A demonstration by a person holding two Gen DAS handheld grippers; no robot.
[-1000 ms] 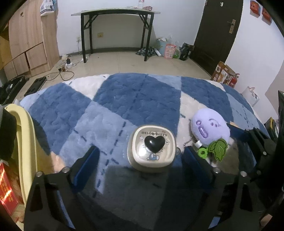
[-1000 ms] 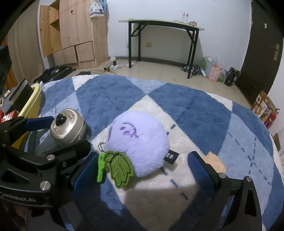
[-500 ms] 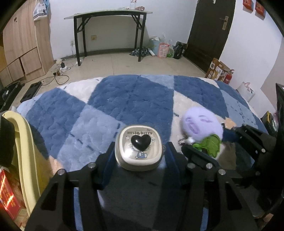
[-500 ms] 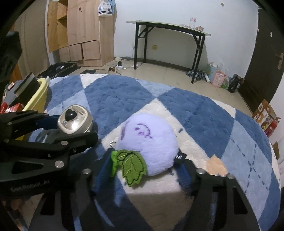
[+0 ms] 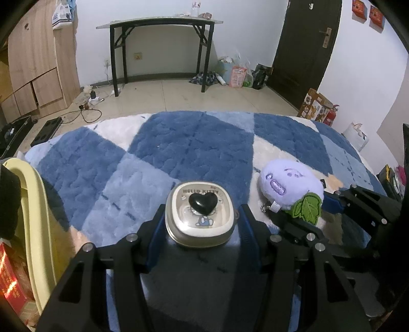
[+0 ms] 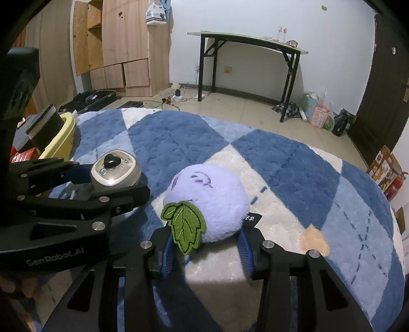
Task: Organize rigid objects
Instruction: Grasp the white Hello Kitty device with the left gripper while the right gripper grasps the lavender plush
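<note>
My left gripper [image 5: 199, 224] is shut on a cream Hello Kitty case [image 5: 200, 217] with a black heart on its lid, held just above the blue checked blanket [image 5: 194, 143]. The case also shows in the right wrist view [image 6: 115, 171], with the left gripper [image 6: 102, 189] around it. My right gripper [image 6: 204, 242] is shut on a purple plush toy [image 6: 207, 201] with a green felt leaf. The plush also shows at the right of the left wrist view [image 5: 288, 186], beside the case.
A yellow basket [image 5: 30, 204] stands at the left edge of the blanket, with a red box [image 5: 10, 281] by it; it also shows in the right wrist view [image 6: 61, 138]. Beyond are a black-legged table [image 5: 161, 23], wooden cabinets [image 5: 33, 58] and a dark door [image 5: 304, 43].
Both grippers went from open to shut: the left closed on the case, the right closed on the plush. Both objects now sit slightly lifted between the fingers.
</note>
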